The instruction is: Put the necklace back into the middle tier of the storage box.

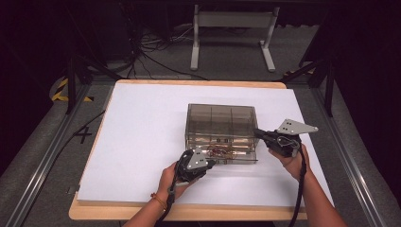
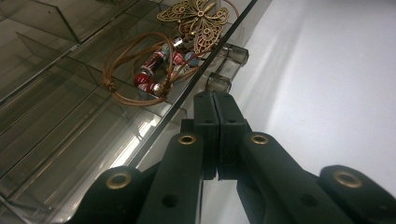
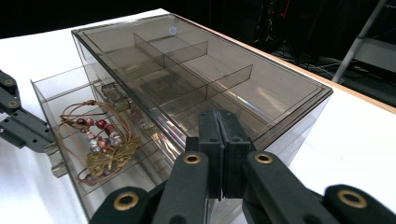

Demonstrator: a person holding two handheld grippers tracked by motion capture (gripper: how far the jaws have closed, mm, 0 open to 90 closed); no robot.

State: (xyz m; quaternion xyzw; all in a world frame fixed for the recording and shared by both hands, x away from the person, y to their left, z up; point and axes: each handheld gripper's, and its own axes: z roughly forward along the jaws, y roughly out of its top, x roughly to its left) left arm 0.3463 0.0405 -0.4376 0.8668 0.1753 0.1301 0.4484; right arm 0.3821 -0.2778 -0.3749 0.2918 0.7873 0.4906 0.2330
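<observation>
the left gripper (image 2: 215,100) is seen with its jaws pressed together and nothing held between them; its tip is set just beside the small clear knobs (image 2: 226,69) on the front of the pulled-out drawer (image 3: 53,91), at or very near the drawer's front edge. whether contact is made cannot be told. the right gripper (image 3: 219,119) is likewise closed and empty, and its tip is laid against the upper right corner of the smoky transparent organiser box (image 1: 221,124), apparently to brace it.

inside the open drawer a beaded cord bracelet (image 2: 149,70) with red and pale beads is seen, and touching it a brass butterfly pendant (image 2: 198,21). the box is placed near the middle of the white table (image 1: 137,142), with the drawer projecting toward the person's side.

the work in hand is judged to be the pushing-in of the drawer. several risks are seen from here. if the push is applied off-centre, near one knob, the drawer could be skewed and jammed in its slot. if the brace at the corner is slack, the whole box could be slid across the smooth surface instead of the drawer being closed. the cord loops or the pendant could be caught at the slot should they ride up.

no brand, label or readable writing is made out on the box, the jewellery or the grippers.
</observation>
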